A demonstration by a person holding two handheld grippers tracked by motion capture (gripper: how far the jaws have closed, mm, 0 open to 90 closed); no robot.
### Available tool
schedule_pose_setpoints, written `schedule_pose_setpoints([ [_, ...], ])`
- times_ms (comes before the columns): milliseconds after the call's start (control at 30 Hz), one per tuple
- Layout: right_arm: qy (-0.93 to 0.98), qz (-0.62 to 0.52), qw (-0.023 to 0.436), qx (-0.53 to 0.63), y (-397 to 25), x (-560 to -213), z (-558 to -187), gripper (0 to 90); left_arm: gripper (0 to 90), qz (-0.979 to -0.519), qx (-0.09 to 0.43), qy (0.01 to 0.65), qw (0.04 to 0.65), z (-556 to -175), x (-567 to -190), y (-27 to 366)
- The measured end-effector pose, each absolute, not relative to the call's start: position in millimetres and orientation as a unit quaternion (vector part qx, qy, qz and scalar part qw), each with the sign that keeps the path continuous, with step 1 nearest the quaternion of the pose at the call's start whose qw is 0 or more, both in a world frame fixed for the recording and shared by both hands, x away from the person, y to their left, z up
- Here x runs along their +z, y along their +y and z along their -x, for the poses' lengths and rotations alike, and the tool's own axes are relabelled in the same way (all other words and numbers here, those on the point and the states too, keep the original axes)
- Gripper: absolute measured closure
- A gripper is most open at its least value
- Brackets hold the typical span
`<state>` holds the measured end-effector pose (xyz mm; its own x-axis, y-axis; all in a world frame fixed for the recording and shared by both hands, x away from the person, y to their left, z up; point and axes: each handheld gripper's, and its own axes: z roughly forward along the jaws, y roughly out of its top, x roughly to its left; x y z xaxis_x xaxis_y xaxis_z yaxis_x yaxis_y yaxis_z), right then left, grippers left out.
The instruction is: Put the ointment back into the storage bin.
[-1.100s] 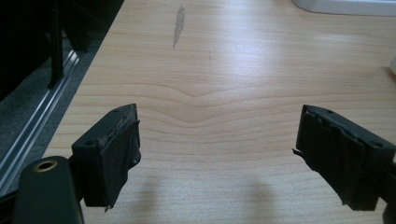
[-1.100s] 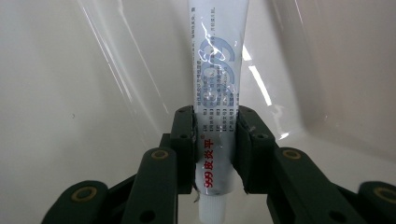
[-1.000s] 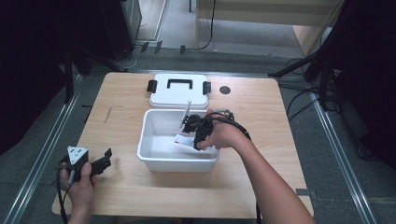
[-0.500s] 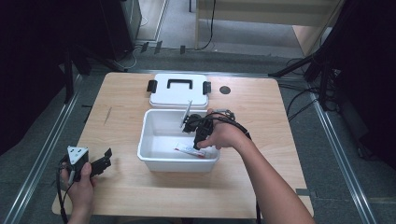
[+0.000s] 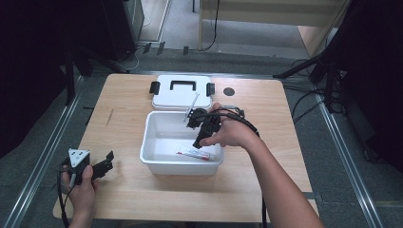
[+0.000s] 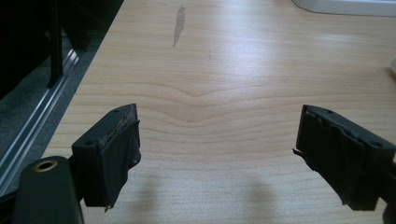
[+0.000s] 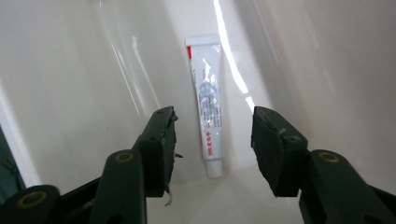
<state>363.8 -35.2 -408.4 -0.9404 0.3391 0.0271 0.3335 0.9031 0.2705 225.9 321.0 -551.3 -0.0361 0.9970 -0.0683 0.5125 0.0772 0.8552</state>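
Your left gripper rests at the near left corner of the table, jaws spread wide over bare wood, holding nothing. Your right gripper is down inside the bin, jaws parted and empty, with the tube lying on the floor between and beyond them.

In the high view the tube lies flat along the bin's near wall, towards the right. It is white with a red band at the crimped end, dark print along the body, and a small white cap pointing at your gripper.

Judgement: the tube is light, soft-bodied and glossy, so it will dent and may slide on the smooth plastic. Take it across the middle of the body, or near the stiffer shoulder behind the cap, with modest pressure.

Beyond the bin sits the lid, black handle up.
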Motion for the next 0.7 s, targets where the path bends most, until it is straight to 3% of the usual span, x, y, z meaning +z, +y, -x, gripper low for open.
schedule_pose_setpoints([
  [233,0.965,-0.210,0.009,0.155,-49,-391,-368,49.2,14.3,-0.592,0.333,0.637,0.364,-226,-551,321],
  [500,0.959,-0.235,0.061,0.144,-72,-372,-358,13.3,14.4,-0.592,0.334,0.637,0.364,-226,-551,321],
  [700,0.945,-0.277,0.074,0.158,-96,-365,-357,0.0,14.3,-0.592,0.335,0.637,0.363,-226,-551,321],
])
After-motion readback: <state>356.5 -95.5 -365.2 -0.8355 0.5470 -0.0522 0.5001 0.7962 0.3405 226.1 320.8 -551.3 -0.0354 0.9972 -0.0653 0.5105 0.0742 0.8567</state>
